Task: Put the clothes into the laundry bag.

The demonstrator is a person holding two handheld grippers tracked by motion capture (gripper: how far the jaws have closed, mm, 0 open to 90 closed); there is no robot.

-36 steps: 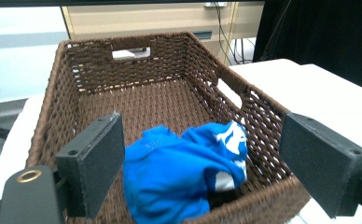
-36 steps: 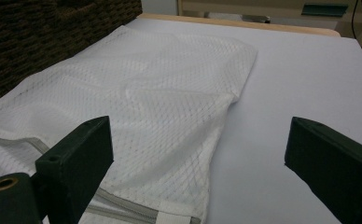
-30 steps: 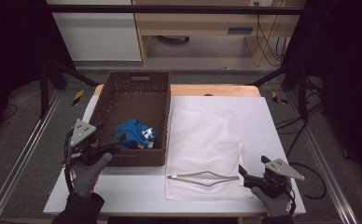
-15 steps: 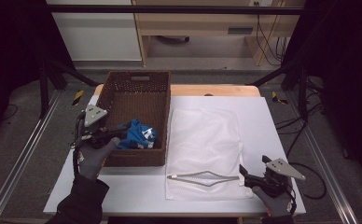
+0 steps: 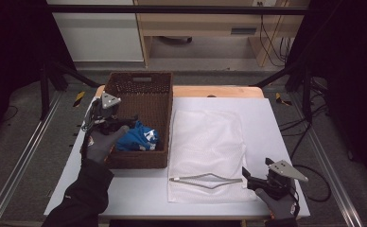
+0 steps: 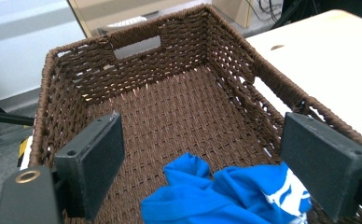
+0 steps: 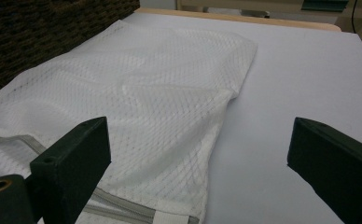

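A brown woven basket point(image 5: 142, 79) stands at the table's left, and a crumpled blue garment point(image 5: 137, 139) lies at its near end. My left gripper point(image 5: 127, 122) hangs open over the basket's left rim, just above the garment's left edge. In the left gripper view the gripper point(image 6: 206, 148) has open jaws that frame the basket point(image 6: 90, 42) floor, with the blue garment point(image 6: 226, 192) low between them, untouched. A white mesh bag point(image 5: 208, 141) lies flat beside the basket, its grey zipper point(image 5: 205, 179) gaping. My right gripper point(image 5: 248, 178) stands open at the bag's near right corner; in its own view the gripper point(image 7: 201, 156) faces the mesh bag point(image 7: 137, 79).
The white table top point(image 5: 276, 137) has bare room right of the bag and in front of the basket. A wooden strip point(image 5: 219, 91) runs along the far edge. Dark frame posts and floor rails flank the table.
My left gripper has moved away from me and slightly right along the basket's left side, rising over the rim. The right gripper and bag have stayed still.
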